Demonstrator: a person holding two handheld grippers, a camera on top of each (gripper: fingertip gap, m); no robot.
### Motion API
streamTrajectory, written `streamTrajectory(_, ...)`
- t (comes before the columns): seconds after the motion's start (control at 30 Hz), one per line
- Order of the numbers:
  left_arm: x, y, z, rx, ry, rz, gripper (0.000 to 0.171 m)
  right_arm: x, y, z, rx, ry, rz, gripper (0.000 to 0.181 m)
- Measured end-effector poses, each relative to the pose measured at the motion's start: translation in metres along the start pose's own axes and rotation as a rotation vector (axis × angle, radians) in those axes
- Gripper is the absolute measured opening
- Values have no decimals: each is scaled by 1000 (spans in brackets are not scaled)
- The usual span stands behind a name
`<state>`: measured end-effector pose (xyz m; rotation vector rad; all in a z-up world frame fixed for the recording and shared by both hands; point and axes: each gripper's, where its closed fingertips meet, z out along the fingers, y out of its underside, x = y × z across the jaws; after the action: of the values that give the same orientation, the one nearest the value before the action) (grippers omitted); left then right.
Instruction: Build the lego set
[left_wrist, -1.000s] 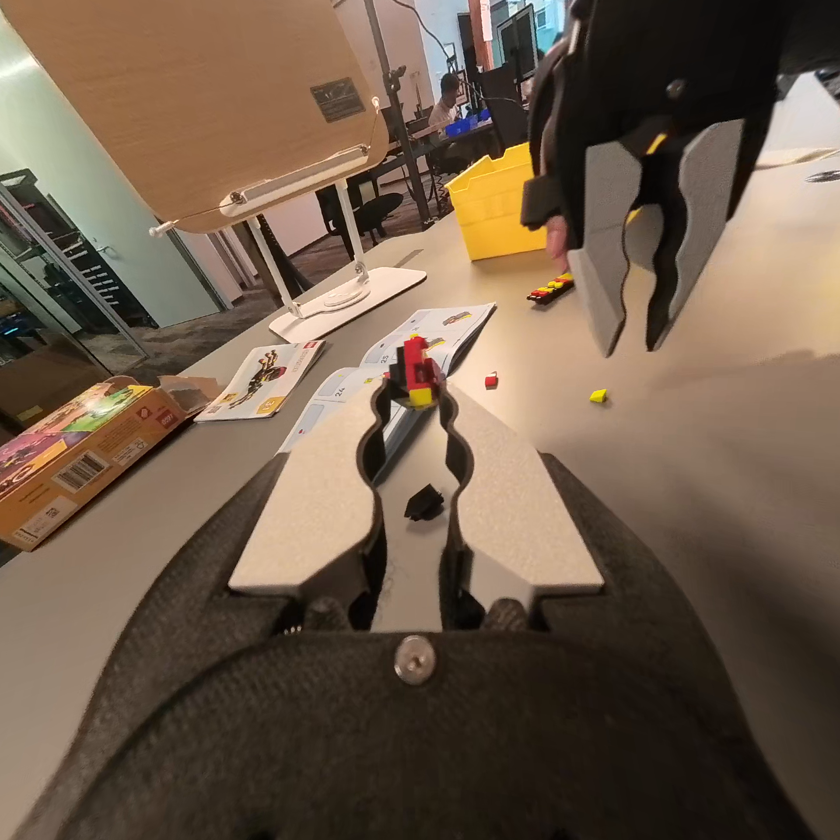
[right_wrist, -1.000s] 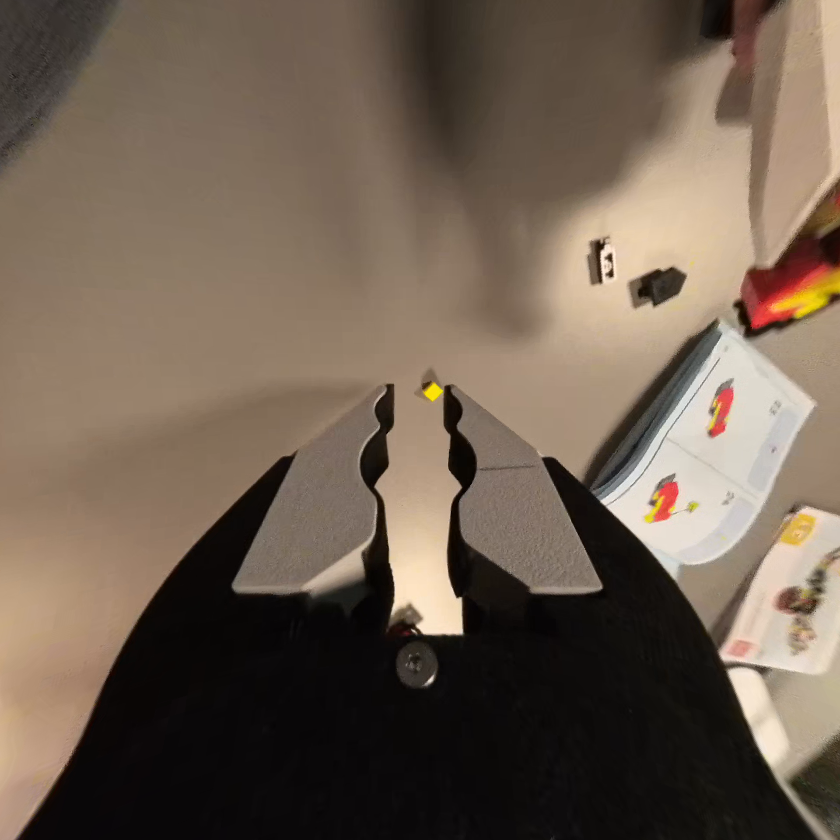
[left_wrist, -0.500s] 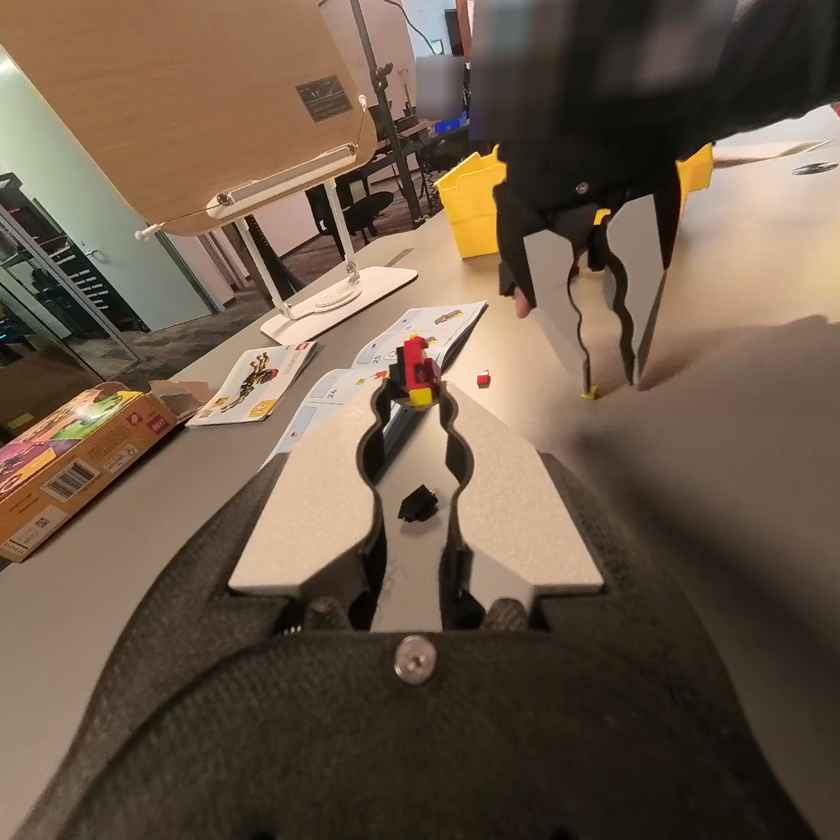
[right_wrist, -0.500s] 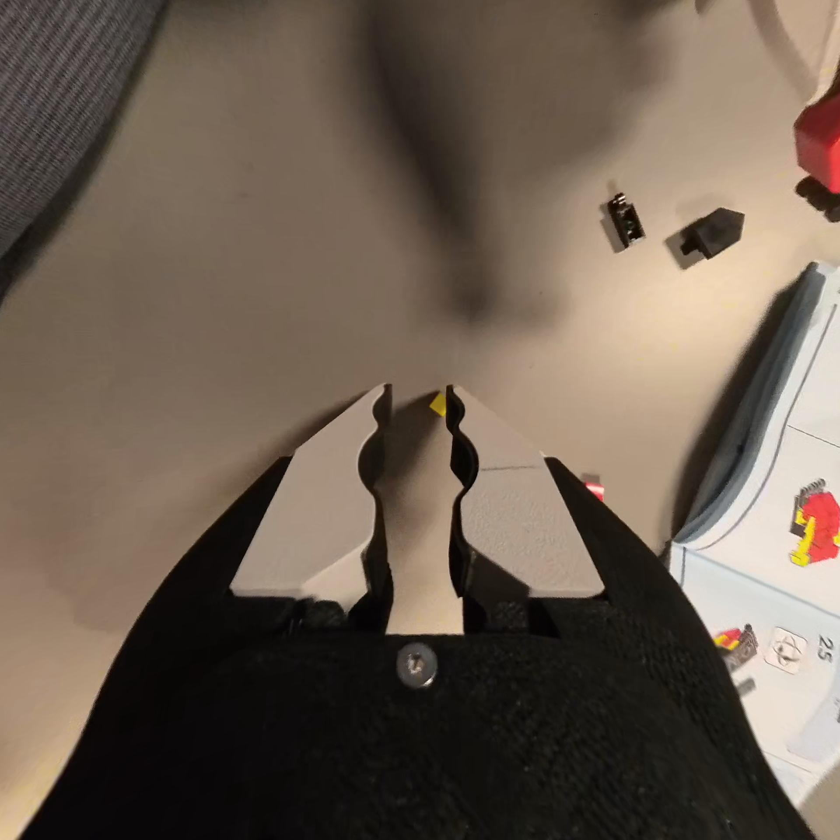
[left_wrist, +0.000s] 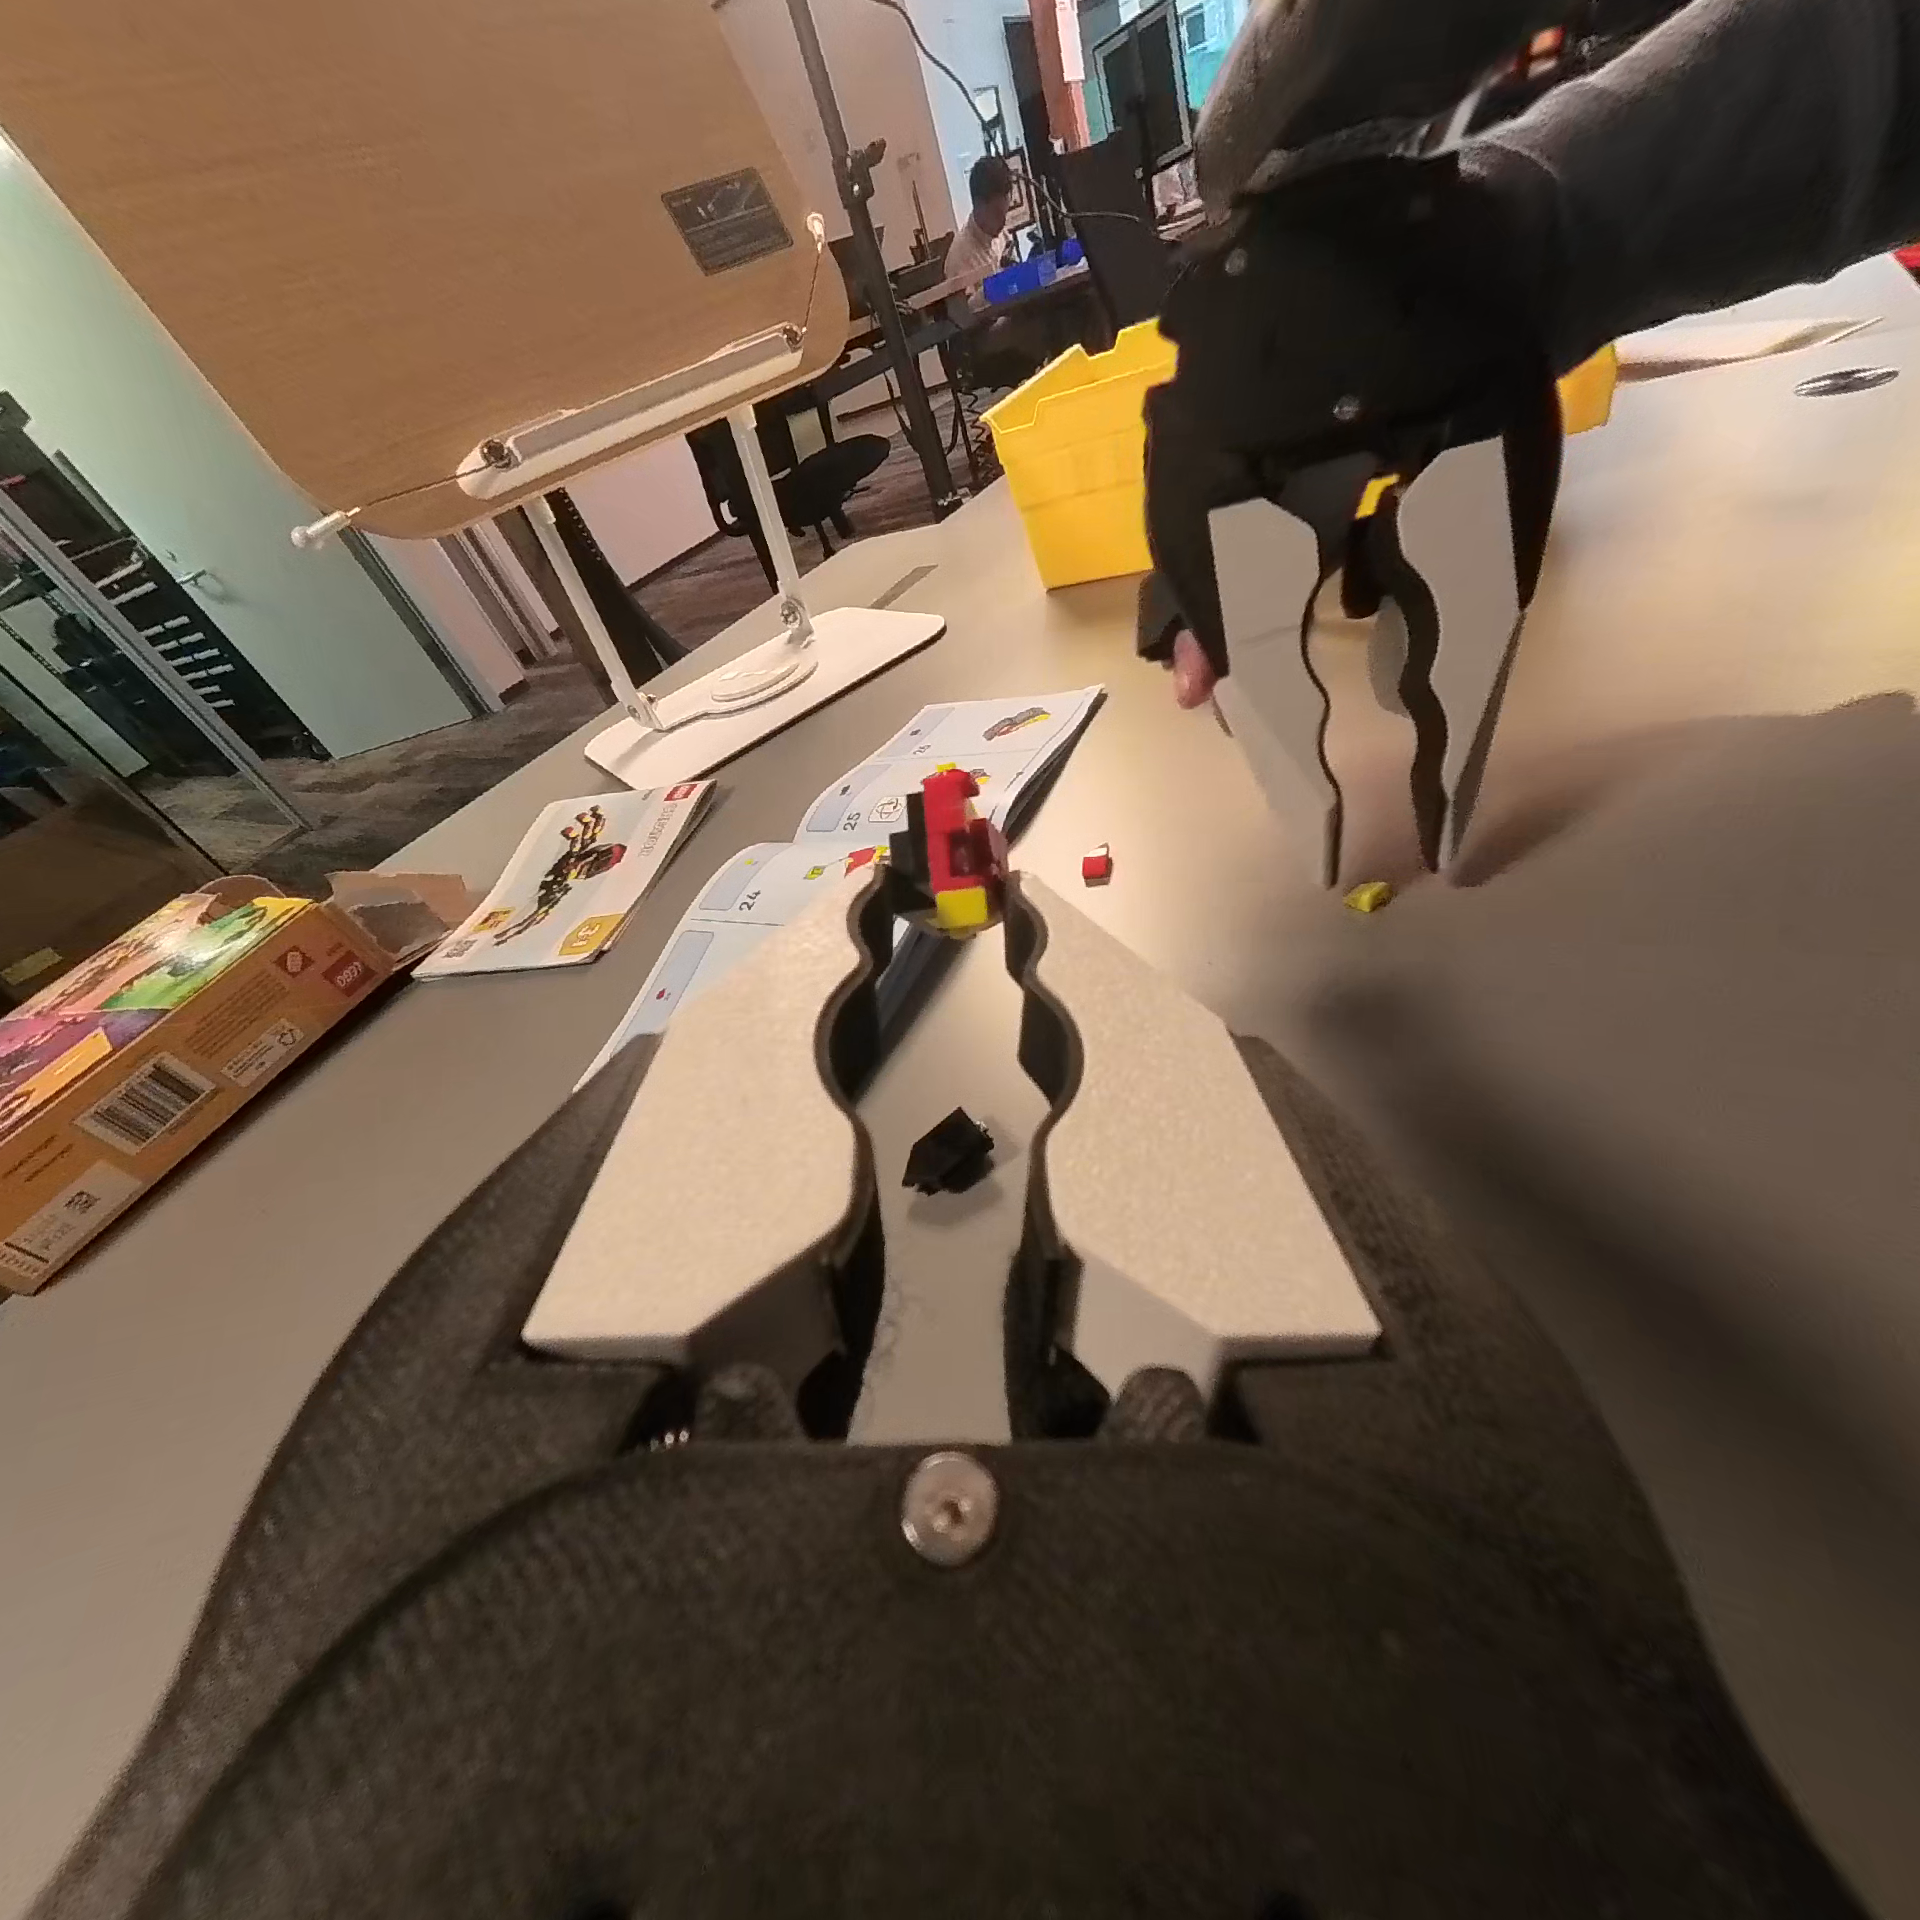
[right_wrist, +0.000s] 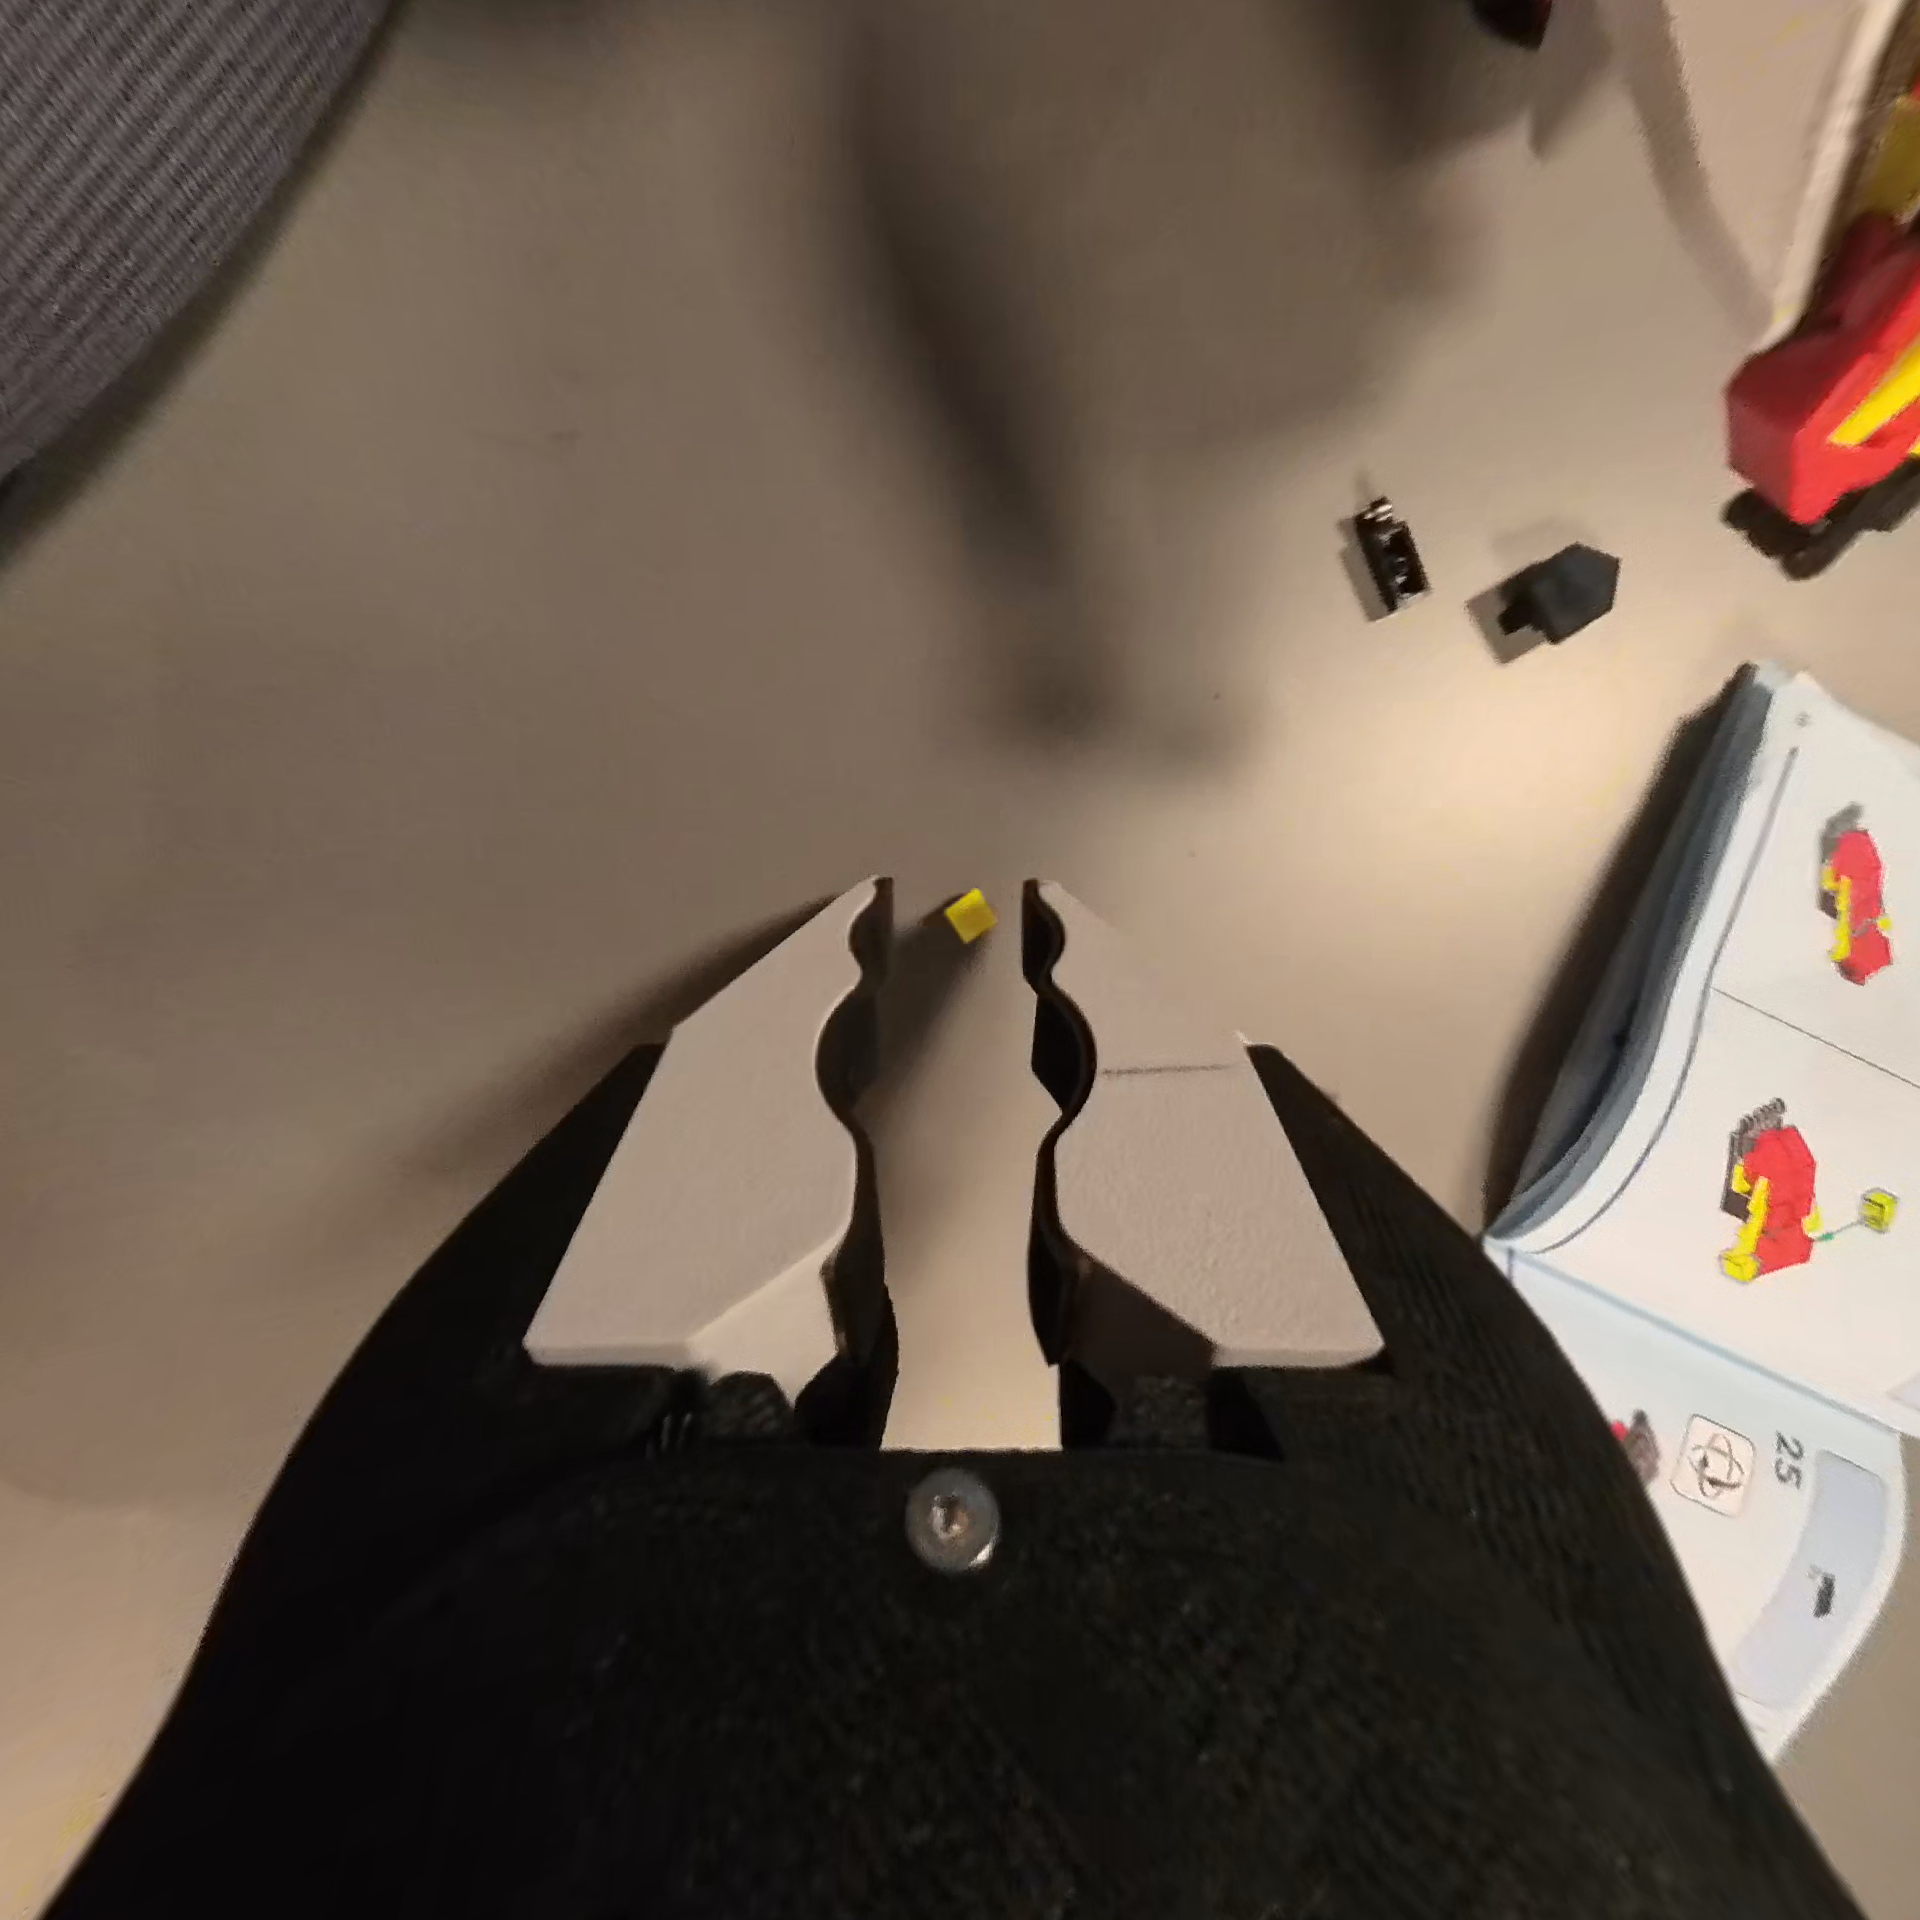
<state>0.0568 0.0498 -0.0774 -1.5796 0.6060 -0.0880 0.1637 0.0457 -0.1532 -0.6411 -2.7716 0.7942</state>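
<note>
right gripper (right_wrist: 957, 904) jaws apart, straddling small yellow piece (right_wrist: 969, 915) on table (right_wrist: 520, 727); left gripper (left_wrist: 943, 896) clamped on red-yellow lego build (left_wrist: 951, 854).

yellow brick (right_wrist: 969, 915), red-and-yellow model (left_wrist: 954, 858), black brick (left_wrist: 948, 1151), grey table (right_wrist: 520, 675).

Table (left_wrist: 1558, 1091): smooth, matt grey top. Left gripper (left_wrist: 940, 899): matt, finely grained grey fingers; black woven-textured body; bright metal screw (left_wrist: 949, 1521). Lego pieces: glossy plastic, e.g. yellow piece (right_wrist: 969, 914). Stand board (left_wrist: 416, 208): wood-grain finish. Booklet (left_wrist: 883, 821): paper. Box (left_wrist: 156, 1049): printed cardboard
</note>
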Motion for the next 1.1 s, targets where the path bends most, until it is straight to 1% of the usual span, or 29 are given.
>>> streamTrajectory(0.1,0,0,0,0,0,1,20,-4,5,2,-40,-24,3,21)
streamTrajectory(0.17,0,0,0,0,2,2,20,-8,10,0,-61,-54,34,15)
streamTrajectory(0.27,1,0,0,-2,5,3,20,-7,8,-1,-35,-46,60,13)
streamTrajectory(0.43,1,1,0,-3,8,4,20,2,1,0,2,23,-26,15)
streamTrajectory(0.57,2,0,0,-3,10,5,20,0,2,6,-19,-21,-5,18)
streamTrajectory(0.73,2,1,0,-4,12,6,20,-6,8,3,-32,-44,27,8)
streamTrajectory(0.8,2,1,0,-4,14,6,20,-8,8,3,-21,-44,33,7)
streamTrajectory(1.1,3,1,0,-6,17,7,20,-9,11,2,-17,-31,39,9)
